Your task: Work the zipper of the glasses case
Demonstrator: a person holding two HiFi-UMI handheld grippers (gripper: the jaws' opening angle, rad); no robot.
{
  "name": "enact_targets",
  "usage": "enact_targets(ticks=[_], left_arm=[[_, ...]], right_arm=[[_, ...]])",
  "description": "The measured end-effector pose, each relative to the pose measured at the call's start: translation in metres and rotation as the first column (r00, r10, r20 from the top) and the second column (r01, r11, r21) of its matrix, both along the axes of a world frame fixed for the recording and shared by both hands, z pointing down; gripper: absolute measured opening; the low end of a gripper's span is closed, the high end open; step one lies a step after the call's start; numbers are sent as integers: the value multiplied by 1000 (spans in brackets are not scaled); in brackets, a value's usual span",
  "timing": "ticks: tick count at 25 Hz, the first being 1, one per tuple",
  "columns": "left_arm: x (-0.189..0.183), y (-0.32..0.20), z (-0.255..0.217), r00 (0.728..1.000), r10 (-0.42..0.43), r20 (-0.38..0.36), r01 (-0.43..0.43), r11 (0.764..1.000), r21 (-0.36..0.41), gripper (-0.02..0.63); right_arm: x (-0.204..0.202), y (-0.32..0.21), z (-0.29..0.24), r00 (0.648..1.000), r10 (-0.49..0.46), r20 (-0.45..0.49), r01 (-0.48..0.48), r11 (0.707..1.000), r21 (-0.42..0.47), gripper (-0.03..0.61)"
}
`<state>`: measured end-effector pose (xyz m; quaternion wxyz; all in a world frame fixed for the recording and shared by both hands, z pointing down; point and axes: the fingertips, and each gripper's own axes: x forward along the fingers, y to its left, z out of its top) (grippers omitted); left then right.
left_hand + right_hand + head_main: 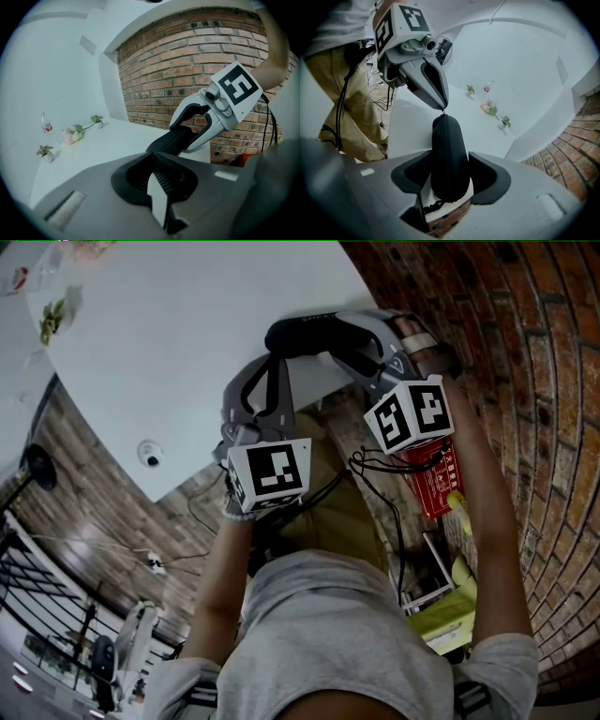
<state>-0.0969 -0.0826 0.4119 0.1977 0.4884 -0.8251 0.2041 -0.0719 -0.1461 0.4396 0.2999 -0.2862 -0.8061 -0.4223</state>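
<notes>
A black zippered glasses case is held up in the air between both grippers, over the white table's edge. My right gripper clamps it across its width near one end, its jaws standing wide. At the case's far end, the narrow tip of my left gripper is pinched shut on the zipper pull. In the left gripper view the left gripper is shut, the pull is hidden between its jaws, and the case runs away to the right gripper. The head view shows the case bridging both grippers.
A white table lies beyond the case, carrying small potted plants and a little bottle at its far side. A brick wall stands on the right. A red object and cables sit below my right arm.
</notes>
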Motion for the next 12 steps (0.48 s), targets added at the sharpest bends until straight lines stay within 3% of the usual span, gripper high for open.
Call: enact_targets(ticks=[3, 7, 12], left_arm=[[-3, 2, 3, 999, -11, -34, 11, 1000, 15, 25], [-4, 1, 5, 1000, 17, -24, -17, 1000, -6, 42], [-2, 3, 6, 996, 61, -69, -61, 998, 3, 126]], right_arm=[[0, 0, 0, 1000, 0, 1, 0, 1000, 1, 247], [1, 0, 0, 1000, 2, 9, -2, 1000, 12, 247], [2, 1, 0, 999, 10, 36, -11, 999, 30, 250]])
